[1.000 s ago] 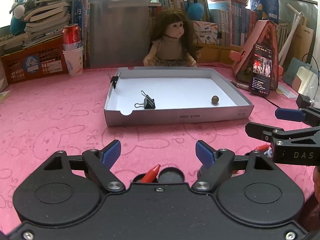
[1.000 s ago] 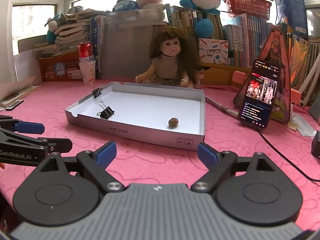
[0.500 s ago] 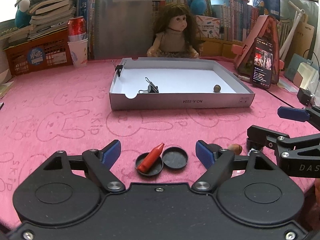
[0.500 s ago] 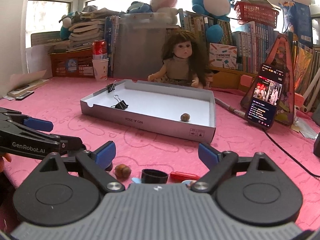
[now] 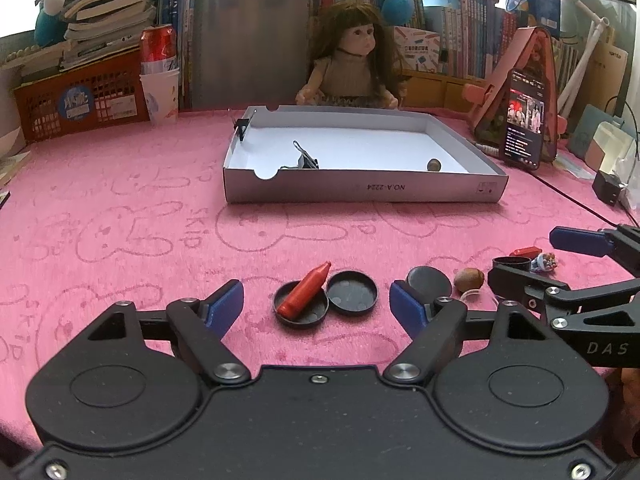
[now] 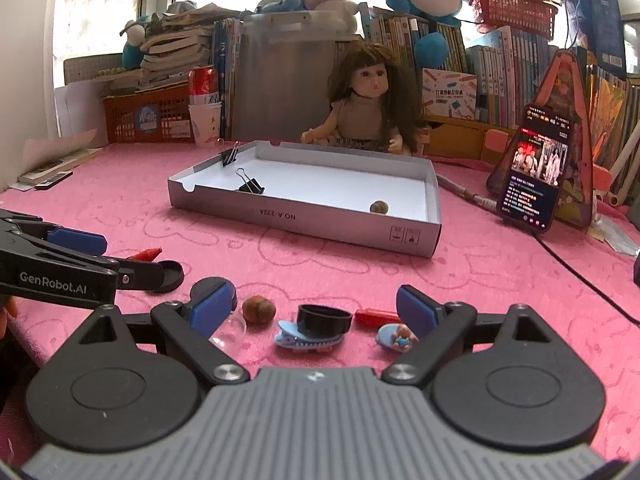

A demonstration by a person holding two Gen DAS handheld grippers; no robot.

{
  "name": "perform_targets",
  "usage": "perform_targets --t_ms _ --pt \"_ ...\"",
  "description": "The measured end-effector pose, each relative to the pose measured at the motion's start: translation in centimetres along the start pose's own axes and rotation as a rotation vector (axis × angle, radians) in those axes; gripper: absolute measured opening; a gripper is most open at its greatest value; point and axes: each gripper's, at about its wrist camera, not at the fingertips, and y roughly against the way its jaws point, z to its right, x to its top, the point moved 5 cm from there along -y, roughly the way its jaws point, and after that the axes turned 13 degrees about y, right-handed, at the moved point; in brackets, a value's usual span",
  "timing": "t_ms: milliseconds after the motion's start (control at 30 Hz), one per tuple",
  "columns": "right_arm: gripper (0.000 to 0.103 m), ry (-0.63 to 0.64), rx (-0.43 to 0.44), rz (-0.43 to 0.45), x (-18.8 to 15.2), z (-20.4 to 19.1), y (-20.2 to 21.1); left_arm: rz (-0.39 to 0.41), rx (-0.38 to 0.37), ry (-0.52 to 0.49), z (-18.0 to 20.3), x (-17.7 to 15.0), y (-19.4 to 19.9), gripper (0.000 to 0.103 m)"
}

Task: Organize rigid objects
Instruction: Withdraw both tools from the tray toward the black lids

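Here, the gray box (image 5: 360,192) sits on the pink cloth; nearer the camera than it, both the left gripper (image 5: 316,304) and right gripper (image 6: 314,306) gape, released, over a red crayon (image 5: 305,295) and a nut (image 6: 258,309).

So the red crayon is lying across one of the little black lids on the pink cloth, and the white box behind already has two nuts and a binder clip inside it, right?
Not quite. The white box has one nut inside, not two; the second nut lies out on the pink cloth, as the right wrist view shows. The rest holds: the red crayon lies across a black lid, and a binder clip is in the box.
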Motion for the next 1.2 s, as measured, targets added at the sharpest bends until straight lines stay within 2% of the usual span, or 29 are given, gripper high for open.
perform_targets --t_ms 267,433,633,733,800,867,1000,1200 --pt "0.094 -0.002 0.006 -0.012 -0.5 -0.3 0.1 -0.017 -0.021 0.022 -0.2 -0.5 0.4 0.07" --pt "0.094 -0.01 0.027 -0.017 -0.6 -0.6 0.1 -0.015 -0.023 0.023 -0.1 -0.5 0.8 0.049" --pt "0.094 0.007 0.04 -0.014 -0.8 -1.2 0.3 -0.013 -0.03 0.024 0.0 -0.6 1.2 0.043" --pt "0.087 0.008 0.052 -0.013 -0.8 -1.4 0.4 -0.023 -0.034 0.027 0.1 -0.8 1.3 0.035" --pt "0.076 0.013 0.075 -0.025 -0.8 -1.6 0.3 -0.054 -0.06 0.033 0.2 -0.9 1.3 0.027" --pt "0.066 0.021 0.082 -0.039 -0.9 -1.8 0.1 -0.079 -0.086 0.045 0.4 -1.2 1.2 0.027" --pt "0.052 0.048 0.073 -0.028 -0.7 -2.2 0.3 -0.064 -0.065 0.029 0.6 -1.4 1.2 0.027" --pt "0.049 0.059 0.072 -0.027 -0.6 -2.1 0.7 -0.048 -0.046 0.039 0.1 -0.9 0.9 0.027"
